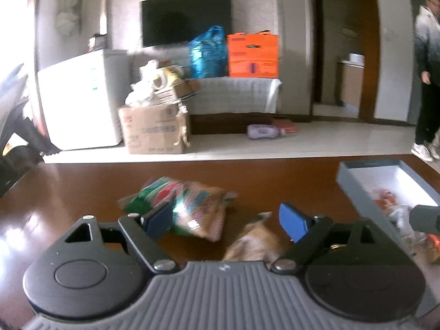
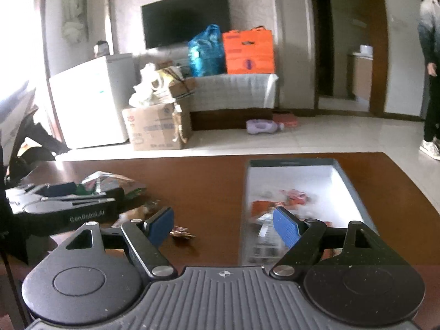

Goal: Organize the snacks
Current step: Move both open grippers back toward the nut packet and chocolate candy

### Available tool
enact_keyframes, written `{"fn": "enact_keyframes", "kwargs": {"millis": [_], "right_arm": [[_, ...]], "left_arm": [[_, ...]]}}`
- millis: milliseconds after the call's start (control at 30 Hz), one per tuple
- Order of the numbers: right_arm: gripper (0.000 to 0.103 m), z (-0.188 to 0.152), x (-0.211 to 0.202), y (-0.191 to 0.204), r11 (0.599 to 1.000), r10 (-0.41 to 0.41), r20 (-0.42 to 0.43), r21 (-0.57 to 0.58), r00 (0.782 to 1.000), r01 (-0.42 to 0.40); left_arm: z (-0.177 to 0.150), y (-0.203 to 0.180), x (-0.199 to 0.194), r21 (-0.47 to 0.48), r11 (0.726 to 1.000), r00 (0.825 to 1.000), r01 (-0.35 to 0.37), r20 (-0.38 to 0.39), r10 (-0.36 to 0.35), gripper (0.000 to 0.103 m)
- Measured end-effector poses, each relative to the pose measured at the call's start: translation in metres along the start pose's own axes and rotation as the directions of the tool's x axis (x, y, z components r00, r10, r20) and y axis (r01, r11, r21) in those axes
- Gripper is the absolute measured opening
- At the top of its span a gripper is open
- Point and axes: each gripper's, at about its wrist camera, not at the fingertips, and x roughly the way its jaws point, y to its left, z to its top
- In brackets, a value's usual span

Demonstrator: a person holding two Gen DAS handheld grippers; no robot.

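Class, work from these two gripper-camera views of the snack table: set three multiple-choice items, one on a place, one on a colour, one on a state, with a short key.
1. Where do most of the small snack packets lie?
A. in the shallow grey box with a white inside
B. on the floor
C. on the television

2. What colour are the pads on the gripper fingers?
A. red
B. blue
C. yellow

3. How is the left gripper?
A. shut on a packet
B. open, holding nothing
C. out of view

Key: 1 A, packets show inside the box on the brown wooden table. 2 B, both pads are blue. 3 B, its fingers stand wide apart above the colourful crinkled snack bag.
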Motion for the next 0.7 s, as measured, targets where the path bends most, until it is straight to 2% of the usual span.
{"fn": "enact_keyframes", "kwargs": {"millis": [133, 233, 500, 633, 700], "right_arm": [[0.058, 0.0, 0.021, 0.03, 0.998, 0.037, -0.046, -0.055, 0.998, -0.04], [0.054, -0.001, 0.043, 0.047, 0.997, 0.045, -0.086, -0.061, 0.995, -0.05], [0.055, -0.003, 0.088, 0.086, 0.998, 0.059, -0.129, -0.016, 0.99, -0.062], [0.056, -0.009, 0.11, 0.107, 0.998, 0.021, -0.155, -0.049, 0.988, -0.029], [0.056, -0.013, 0.119, 0.115, 0.995, 0.049, -0.181, -0.071, 0.982, -0.063]], "left_arm": [[-0.01, 0.034, 0.004, -0.038, 0.998, 0.999, -0.042, -0.022, 0.041, 0.086], [-0.008, 0.055, 0.004, -0.042, 0.998, 0.999, -0.049, -0.014, 0.049, 0.086], [-0.006, 0.105, 0.0, -0.024, 0.998, 0.999, -0.05, -0.011, 0.05, 0.086], [-0.006, 0.127, -0.002, -0.047, 0.997, 0.998, -0.057, -0.015, 0.056, 0.086], [-0.006, 0.137, -0.001, -0.05, 0.997, 0.998, -0.065, -0.017, 0.064, 0.086]]}}
